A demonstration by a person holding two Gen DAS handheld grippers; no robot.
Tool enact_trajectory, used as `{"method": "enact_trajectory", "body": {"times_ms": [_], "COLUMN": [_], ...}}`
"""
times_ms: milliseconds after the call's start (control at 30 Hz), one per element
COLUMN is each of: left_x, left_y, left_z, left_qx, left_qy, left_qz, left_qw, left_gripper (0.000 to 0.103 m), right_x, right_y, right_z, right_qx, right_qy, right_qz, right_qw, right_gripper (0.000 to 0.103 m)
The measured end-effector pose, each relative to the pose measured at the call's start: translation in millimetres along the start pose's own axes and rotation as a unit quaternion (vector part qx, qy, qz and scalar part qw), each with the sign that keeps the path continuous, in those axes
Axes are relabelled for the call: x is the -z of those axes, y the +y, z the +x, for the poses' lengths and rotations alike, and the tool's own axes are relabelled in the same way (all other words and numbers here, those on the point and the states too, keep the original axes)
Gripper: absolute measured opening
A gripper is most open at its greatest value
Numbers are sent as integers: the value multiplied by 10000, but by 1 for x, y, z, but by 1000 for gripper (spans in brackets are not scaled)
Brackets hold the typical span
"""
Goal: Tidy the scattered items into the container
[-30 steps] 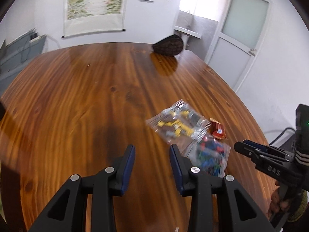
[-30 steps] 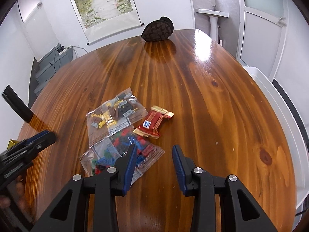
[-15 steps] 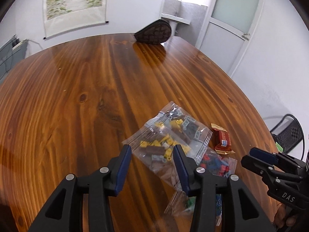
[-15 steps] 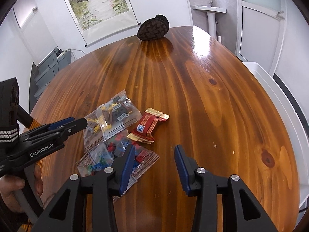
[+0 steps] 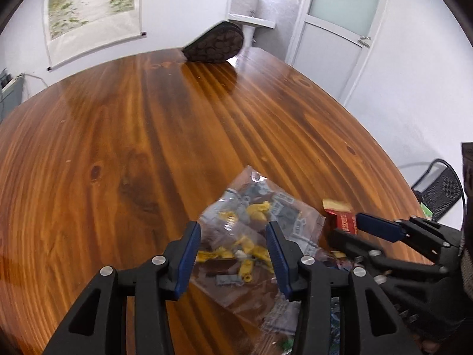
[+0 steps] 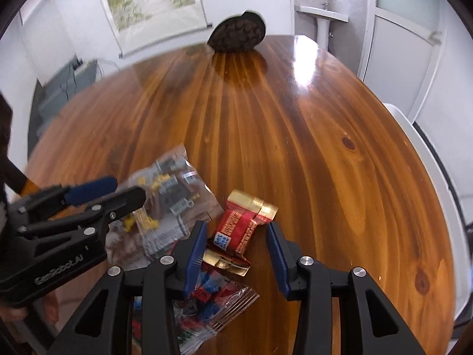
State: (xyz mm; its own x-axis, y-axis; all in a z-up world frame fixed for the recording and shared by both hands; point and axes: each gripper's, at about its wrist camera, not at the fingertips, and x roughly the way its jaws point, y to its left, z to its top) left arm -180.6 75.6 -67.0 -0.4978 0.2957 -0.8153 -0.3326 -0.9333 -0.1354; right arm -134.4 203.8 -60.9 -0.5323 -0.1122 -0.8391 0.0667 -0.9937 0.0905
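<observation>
A clear bag of yellow and grey bricks (image 5: pixel 251 236) lies on the wooden table; my left gripper (image 5: pixel 233 251) is open, its jaws straddling the bag. The bag also shows in the right wrist view (image 6: pixel 168 195). A red and gold snack packet (image 6: pixel 242 230) lies just ahead of my open right gripper (image 6: pixel 236 248), between its jaws. A clear bag of red and blue bricks (image 6: pixel 212 298) lies under the right gripper. The brown patterned pouch (image 5: pixel 215 43) stands at the table's far end, also visible in the right wrist view (image 6: pixel 238 34). Each gripper appears in the other's view: left (image 6: pixel 124 192), right (image 5: pixel 351 227).
The wooden table (image 5: pixel 118 136) stretches far ahead. A black chair (image 5: pixel 437 189) stands off the right edge. A white chair or bin edge (image 6: pixel 428 159) is beside the table on the right. A wall scroll, a door and a basin are behind.
Both grippers have moved forward and down over the items. The left now straddles the yellow-brick bag, the right the snack packet. Both have stayed open.
</observation>
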Motion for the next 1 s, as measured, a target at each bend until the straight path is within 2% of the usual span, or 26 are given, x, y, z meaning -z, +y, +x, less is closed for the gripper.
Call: {"method": "enact_trajectory", "body": {"times_ms": [33, 133, 300, 500, 567, 667, 700, 767, 800, 833, 900, 933, 1000], "left_x": [0, 1, 10, 32, 43, 58, 62, 69, 72, 74, 76, 78, 80], "left_y": [-2, -4, -9, -7, -2, 10, 15, 23, 27, 29, 33, 35, 39], "left_z": [3, 5, 1, -12, -18, -30, -35, -44, -51, -57, -66, -71, -81], "left_qx": [1, 23, -52, -139, -191, -233, -212, -158, -105, -70, -41, -25, -30], "left_qy": [34, 72, 98, 163, 238, 150, 98, -16, -105, -192, -320, -378, -498], "left_qz": [50, 60, 205, 193, 105, -124, -245, -470, -576, -668, -786, -849, -973], "left_qw": [10000, 10000, 9997, 9996, 9995, 9995, 9994, 9988, 9982, 9976, 9964, 9957, 9940], "left_gripper": [47, 48, 48, 43, 41, 38, 38, 38, 38, 38, 39, 40, 40], "right_x": [0, 7, 25, 49, 55, 55, 54, 47, 42, 37, 24, 20, 12], "right_y": [1, 3, -10, -19, -24, -32, -34, -34, -31, -28, -14, -5, 11], "right_z": [1, -1, -13, -28, -34, -50, -56, -66, -68, -68, -63, -59, -51], "right_qx": [38, 136, -25, -254, -324, -278, -252, -295, -366, -461, -678, -733, -873], "right_qy": [0, -20, 20, 191, 168, -92, -223, -476, -552, -616, -668, -652, -596], "right_qz": [-64, -208, -146, -285, -253, -214, -193, -225, -268, -328, -553, -681, -938], "right_qw": [10000, 9997, 9999, 9991, 9990, 9993, 9992, 9982, 9974, 9965, 9939, 9928, 9900], "right_gripper": [31, 30, 30, 30, 30, 33, 39, 67, 73, 77, 78, 83, 85]}}
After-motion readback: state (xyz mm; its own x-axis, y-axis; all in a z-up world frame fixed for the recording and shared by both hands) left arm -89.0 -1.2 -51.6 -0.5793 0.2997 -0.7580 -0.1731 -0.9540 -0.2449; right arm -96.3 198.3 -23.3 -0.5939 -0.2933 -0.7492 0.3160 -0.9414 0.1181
